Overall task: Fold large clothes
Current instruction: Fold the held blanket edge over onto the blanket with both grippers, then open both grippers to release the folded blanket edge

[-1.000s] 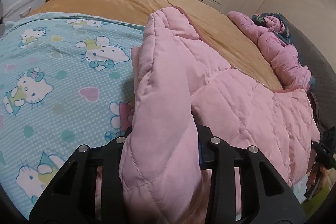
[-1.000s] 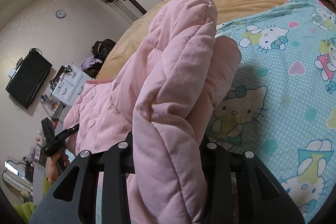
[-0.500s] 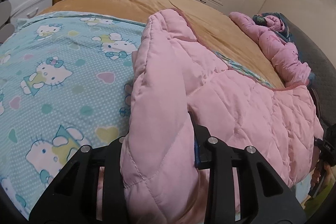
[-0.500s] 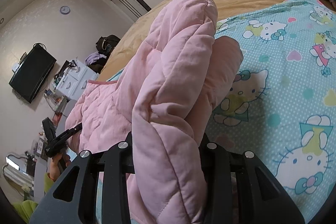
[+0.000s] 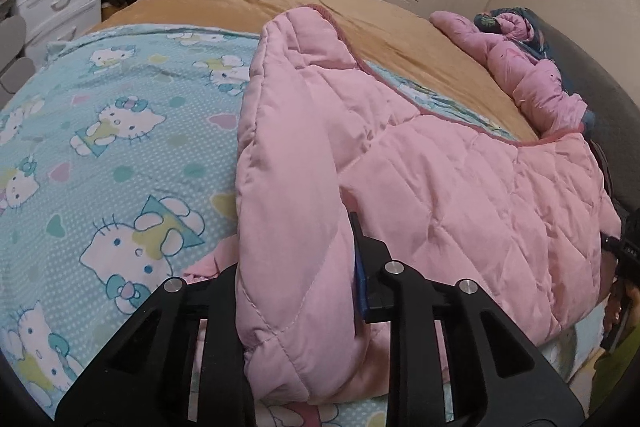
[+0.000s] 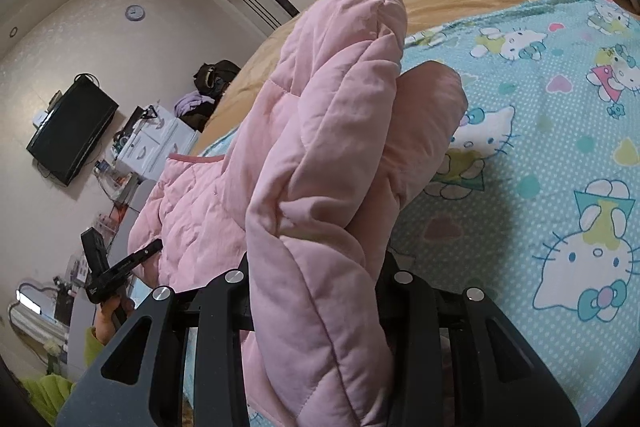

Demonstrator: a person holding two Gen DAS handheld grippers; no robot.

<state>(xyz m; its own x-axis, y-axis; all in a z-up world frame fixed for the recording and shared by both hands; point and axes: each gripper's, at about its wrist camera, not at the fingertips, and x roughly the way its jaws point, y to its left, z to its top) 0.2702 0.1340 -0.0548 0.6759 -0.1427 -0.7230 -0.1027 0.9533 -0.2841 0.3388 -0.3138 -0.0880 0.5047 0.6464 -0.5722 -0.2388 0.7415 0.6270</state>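
Both the left gripper [image 5: 298,291], its jaws closing, and the right gripper [image 6: 316,291] pinch the pink quilted garment [image 5: 440,167], whose length stretches between them across the bed [image 5: 120,131].

My left gripper [image 5: 298,267] tilts downward, its jaws closing on a thick fold of the pink quilted garment [image 5: 440,187]. My right gripper [image 6: 316,291] angles down too, its jaws clamped on another bunched fold. In the right wrist view, my left hand [image 6: 106,323] grips the left gripper's handle, green sleeve behind it.
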